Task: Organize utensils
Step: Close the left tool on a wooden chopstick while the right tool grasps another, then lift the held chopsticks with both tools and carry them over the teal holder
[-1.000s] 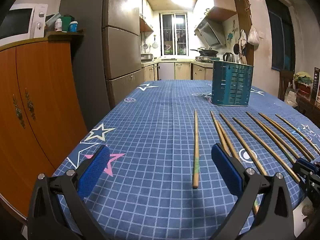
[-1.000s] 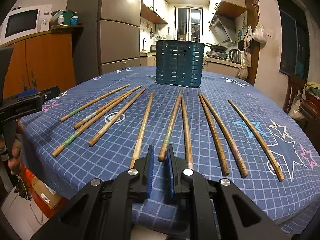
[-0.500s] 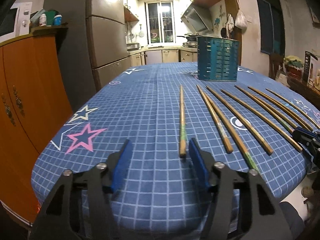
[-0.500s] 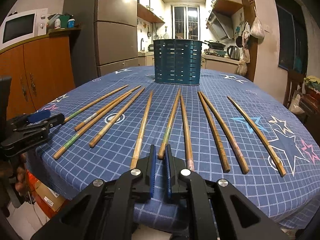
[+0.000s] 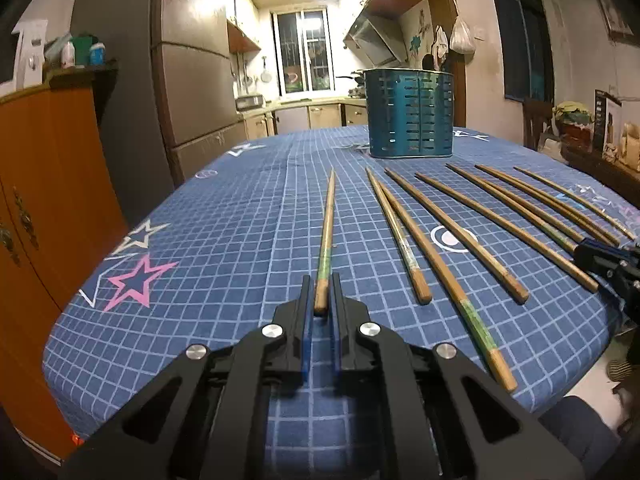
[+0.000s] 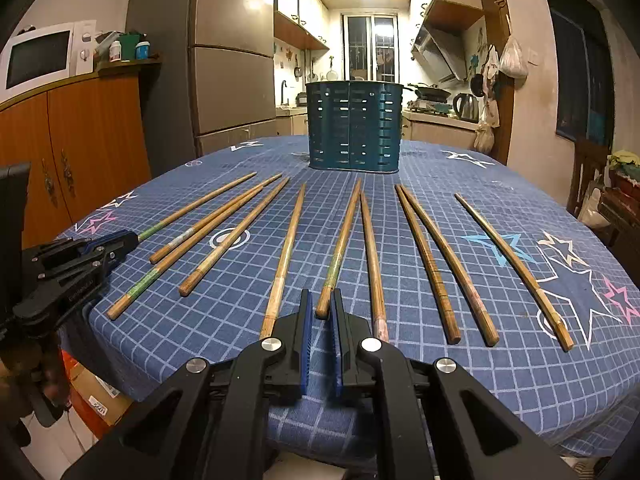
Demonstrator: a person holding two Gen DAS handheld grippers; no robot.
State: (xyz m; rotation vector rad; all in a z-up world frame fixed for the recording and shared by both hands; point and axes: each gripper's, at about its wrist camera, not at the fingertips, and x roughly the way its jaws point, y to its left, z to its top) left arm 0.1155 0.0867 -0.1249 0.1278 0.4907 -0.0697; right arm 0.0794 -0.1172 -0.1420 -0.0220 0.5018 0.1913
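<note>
Chopsticks lie fanned across a table (image 6: 520, 380) covered in a blue checked cloth with stars, all pointing toward a teal slotted utensil holder (image 6: 354, 126) that stands upright at the far end. That holder is the landmark for everything below.

The left gripper (image 5: 321, 294) has its jaws pinched narrow on the near end of the leftmost chopstick (image 5: 328, 224), the one lying farthest to the left of the holder. The stick's tip aims at the holder and the rest of it lies flat on the cloth, so it appears gripped but not yet lifted.

To do this step well, I judge the grip should hold firm on that thick end while the stick is raised clear of the cloth, then tilted tip-down over the holder's open top. A grip this close to the end could let the long stick swing or slip.

The right gripper (image 6: 320, 312) is also nearly closed, with the near end of a middle chopstick (image 6: 340, 248), in line with the holder, between its blue pads; whether they actually press it I cannot tell.

The left wrist view alone shows the stick seated between the left pads. The right wrist view alone shows the whole fan of sticks, including those lying right of the holder, and the left gripper from the side with a hand (image 6: 28, 368) below it.
</note>
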